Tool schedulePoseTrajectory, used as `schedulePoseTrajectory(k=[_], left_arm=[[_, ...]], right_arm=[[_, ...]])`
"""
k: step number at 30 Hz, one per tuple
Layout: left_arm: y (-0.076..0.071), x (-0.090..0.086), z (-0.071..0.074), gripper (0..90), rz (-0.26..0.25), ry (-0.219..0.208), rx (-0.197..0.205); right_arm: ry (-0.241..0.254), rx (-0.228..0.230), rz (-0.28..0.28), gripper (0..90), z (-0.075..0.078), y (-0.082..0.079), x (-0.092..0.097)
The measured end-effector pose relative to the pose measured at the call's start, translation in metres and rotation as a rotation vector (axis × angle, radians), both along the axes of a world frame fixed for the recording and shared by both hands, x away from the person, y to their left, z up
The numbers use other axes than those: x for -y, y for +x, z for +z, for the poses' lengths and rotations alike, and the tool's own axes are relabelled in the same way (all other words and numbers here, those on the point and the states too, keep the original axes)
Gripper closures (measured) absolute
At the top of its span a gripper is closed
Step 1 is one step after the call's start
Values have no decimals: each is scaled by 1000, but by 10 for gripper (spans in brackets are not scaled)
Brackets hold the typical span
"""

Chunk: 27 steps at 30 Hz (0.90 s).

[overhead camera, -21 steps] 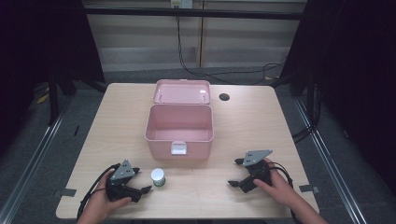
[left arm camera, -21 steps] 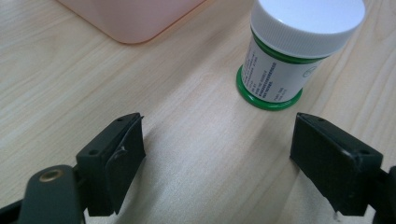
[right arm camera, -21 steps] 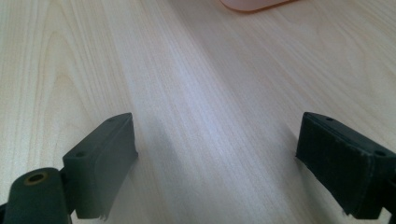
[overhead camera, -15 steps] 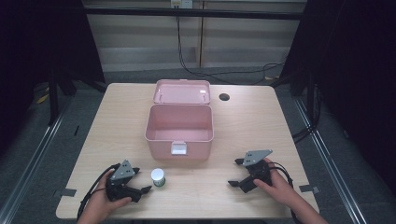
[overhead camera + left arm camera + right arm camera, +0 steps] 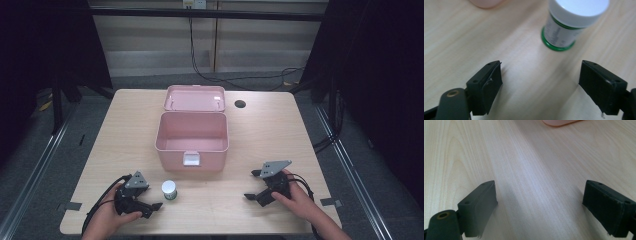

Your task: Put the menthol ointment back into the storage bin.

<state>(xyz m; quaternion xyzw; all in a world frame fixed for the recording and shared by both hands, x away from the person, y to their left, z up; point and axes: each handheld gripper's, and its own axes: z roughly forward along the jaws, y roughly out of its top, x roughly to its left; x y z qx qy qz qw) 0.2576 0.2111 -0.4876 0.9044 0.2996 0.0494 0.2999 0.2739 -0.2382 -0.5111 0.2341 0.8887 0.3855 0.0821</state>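
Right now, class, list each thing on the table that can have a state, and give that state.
Pink box: open, lid back, nothing visible inside.
Small jar: upright, white cap on, not held.
Left gripper: open, jar ahead of it.
Right gripper: open, holding nothing.

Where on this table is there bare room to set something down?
Wide bare strips flank the open pink box on both sides, and the front middle between the small white-capped bottle and the right gripper is free. The left gripper crowds the bottle.
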Motion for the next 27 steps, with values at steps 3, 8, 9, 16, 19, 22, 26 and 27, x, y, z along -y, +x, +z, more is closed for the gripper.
schedulePoseTrajectory(k=[3, 8, 9, 16, 19, 22, 26, 27], left_arm=[[2, 8, 7, 220, -17, 54, -86], [4, 19, 17, 234, -22, 107, -142], [6, 24, 23, 238, -26, 119, -162], [16, 38, 40, 275, -36, 137, -184], [21, 43, 44, 282, -33, 150, -206], [25, 47, 46, 286, -41, 159, -221], [29, 51, 46, 290, -44, 176, -242], [29, 51, 47, 293, -44, 178, -248]], right_arm=[[-1, 0, 2, 112, 0, 0, 0], [0, 0, 0, 112, 0, 0, 0], [0, -1, -1, 112, 0, 0, 0], [-1, 0, 1, 112, 0, 0, 0], [0, -1, -1, 112, 0, 0, 0], [0, 0, -1, 112, 0, 0, 0], [1, 0, -1, 112, 0, 0, 0], [-1, 0, 1, 112, 0, 0, 0]])
